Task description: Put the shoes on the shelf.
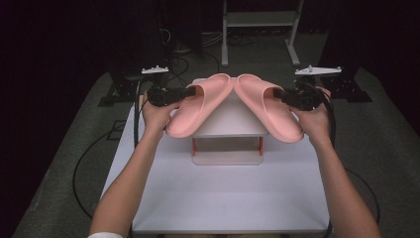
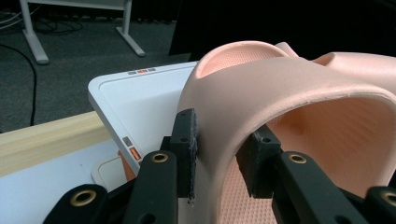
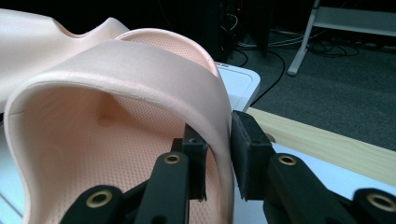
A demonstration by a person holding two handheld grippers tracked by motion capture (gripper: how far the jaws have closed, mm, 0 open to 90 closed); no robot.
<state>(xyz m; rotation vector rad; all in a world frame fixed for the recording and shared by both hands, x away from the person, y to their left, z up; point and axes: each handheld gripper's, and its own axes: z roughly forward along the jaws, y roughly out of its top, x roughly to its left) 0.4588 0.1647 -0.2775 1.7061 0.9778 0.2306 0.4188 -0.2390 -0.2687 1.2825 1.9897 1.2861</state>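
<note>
Slippers of pink foam sat side by side on a small white stand [image 1: 225, 124] in the middle of the table [image 1: 223, 198], their far ends touching and their near ends splayed apart. Left slipper [image 1: 198, 105] lay at the stand's left edge, its near end hanging past it; right slipper [image 1: 270, 106] mirrored it on the other side. The left gripper [image 1: 171, 95], held in the person's left hand [image 1: 156, 116], had its fingers [image 2: 187, 140] closed on the strap of the left slipper, one pad outside the strap's side wall and one inside. The right gripper [image 1: 297, 96], in the right hand [image 1: 314, 119], clamped the right slipper's strap likewise, its fingers [image 3: 247, 144] pressing the wall from both faces. Dark carpet lay around the table.
</note>
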